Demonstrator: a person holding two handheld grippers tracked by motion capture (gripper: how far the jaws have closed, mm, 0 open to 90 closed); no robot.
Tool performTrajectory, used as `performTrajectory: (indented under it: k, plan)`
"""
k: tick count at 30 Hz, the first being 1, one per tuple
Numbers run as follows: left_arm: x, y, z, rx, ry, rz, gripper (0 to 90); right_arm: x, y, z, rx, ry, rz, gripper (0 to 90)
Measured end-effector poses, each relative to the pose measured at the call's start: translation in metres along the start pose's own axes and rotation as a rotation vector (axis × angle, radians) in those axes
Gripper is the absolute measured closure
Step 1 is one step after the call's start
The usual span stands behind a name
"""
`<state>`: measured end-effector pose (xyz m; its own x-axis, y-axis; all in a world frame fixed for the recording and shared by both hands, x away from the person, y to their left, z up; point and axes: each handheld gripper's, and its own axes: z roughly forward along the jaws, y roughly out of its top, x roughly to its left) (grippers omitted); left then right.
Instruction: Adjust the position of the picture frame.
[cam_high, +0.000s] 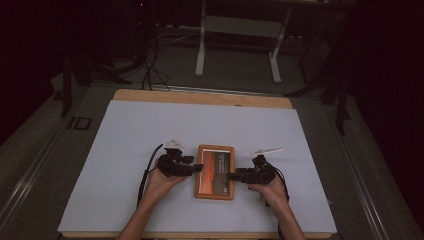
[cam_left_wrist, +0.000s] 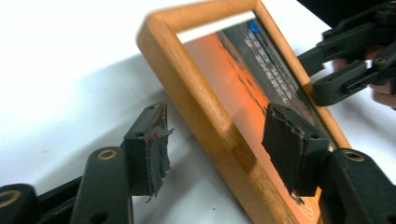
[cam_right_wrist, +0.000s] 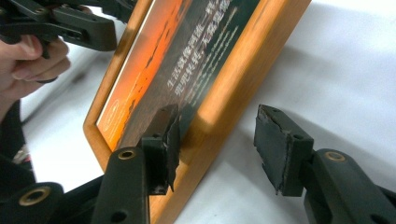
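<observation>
Two grippers flank the frame (cam_high: 215, 171) on the table (cam_high: 125, 130). We hold the left gripper (cam_high: 196, 168) with its jaws apart astride the frame's near rail, one pad (cam_left_wrist: 289, 147) over the picture, neither pressing. Our right gripper (cam_high: 234, 176) likewise straddles the opposite rail, jaws spread, clear of the wood.

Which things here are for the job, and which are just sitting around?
For the job:
wooden picture frame, lying flat
left gripper, jaws open astride the frame's left edge
right gripper, jaws open astride its right edge

Just around:
white table cover
white desk legs on the floor behind
cables on the floor
</observation>
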<state>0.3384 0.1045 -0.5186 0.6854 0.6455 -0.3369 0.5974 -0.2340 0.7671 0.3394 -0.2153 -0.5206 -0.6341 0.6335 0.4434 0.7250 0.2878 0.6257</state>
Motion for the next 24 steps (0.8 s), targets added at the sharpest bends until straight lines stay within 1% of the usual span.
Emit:
performTrajectory:
  k: [3, 5, 7, 9, 10, 12, 17, 22, 24]
  plan:
    - [-0.003, 0.001, -0.007, -0.032, 0.041, 0.019, 39.9, 0.002, 0.000, -0.003, -0.015, -0.019, -0.033, 47.9]
    - [-0.004, 0.001, -0.012, -0.052, 0.066, 0.039, 39.8, 0.003, 0.000, -0.004, -0.025, -0.036, -0.046, 48.0]
    - [-0.004, 0.000, -0.016, -0.076, 0.084, 0.042, 39.9, 0.004, 0.000, -0.004, -0.031, -0.053, -0.063, 47.4]
    - [-0.004, -0.001, -0.017, -0.086, 0.088, 0.037, 40.1, 0.004, 0.000, -0.004, -0.032, -0.058, -0.071, 47.2]
    - [-0.003, -0.002, -0.021, -0.104, 0.098, 0.025, 40.3, 0.005, 0.000, -0.004, -0.039, -0.067, -0.090, 47.0]
    - [-0.004, -0.003, -0.024, -0.122, 0.110, 0.029, 40.8, 0.007, 0.001, -0.005, -0.054, -0.077, -0.104, 46.7]
    - [-0.009, -0.002, -0.031, -0.154, 0.138, 0.057, 41.4, 0.009, 0.004, -0.008, -0.082, -0.098, -0.132, 46.4]
    - [-0.015, -0.001, -0.037, -0.192, 0.165, 0.067, 41.7, 0.011, 0.003, -0.012, -0.090, -0.125, -0.152, 45.6]
    - [-0.016, -0.001, -0.040, -0.210, 0.165, 0.067, 42.4, 0.012, 0.004, -0.014, -0.095, -0.139, -0.167, 45.3]
